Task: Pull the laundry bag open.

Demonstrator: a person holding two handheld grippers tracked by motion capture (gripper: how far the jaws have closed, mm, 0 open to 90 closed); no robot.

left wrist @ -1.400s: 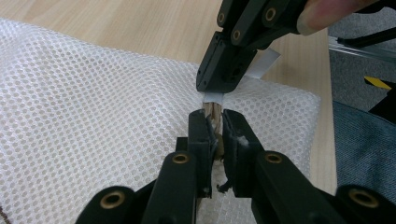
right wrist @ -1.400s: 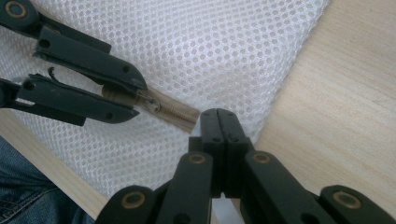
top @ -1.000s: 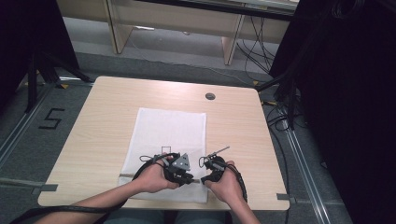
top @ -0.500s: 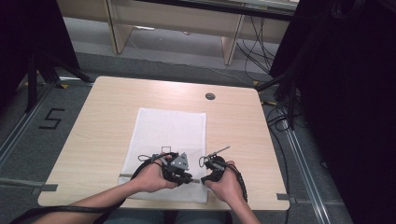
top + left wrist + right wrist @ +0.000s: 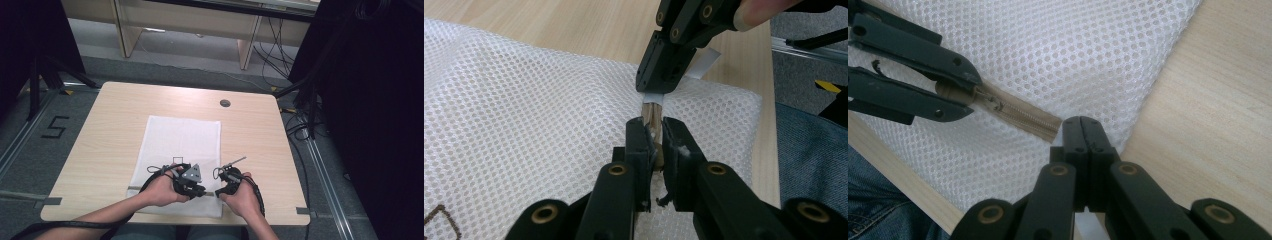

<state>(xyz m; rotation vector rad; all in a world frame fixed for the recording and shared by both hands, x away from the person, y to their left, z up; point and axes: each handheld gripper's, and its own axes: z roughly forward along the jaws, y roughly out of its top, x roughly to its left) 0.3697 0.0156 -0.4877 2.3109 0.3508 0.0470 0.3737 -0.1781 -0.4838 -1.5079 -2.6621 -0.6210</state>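
Evidently the left gripper [image 5: 653, 131] pinches the zipper pull [image 5: 989, 101] while the right gripper [image 5: 1083, 125], pressed together, pins the mesh bag's [image 5: 181, 137] zipper end so it stays taut.

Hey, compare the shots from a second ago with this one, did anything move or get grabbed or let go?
Nothing visibly changed. The left hand-held gripper still pinches the zipper of the white mesh bag, and the right hand-held gripper still clamps the bag's end beside it.

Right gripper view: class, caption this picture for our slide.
Right gripper pinches the mesh bag at its zipper end.
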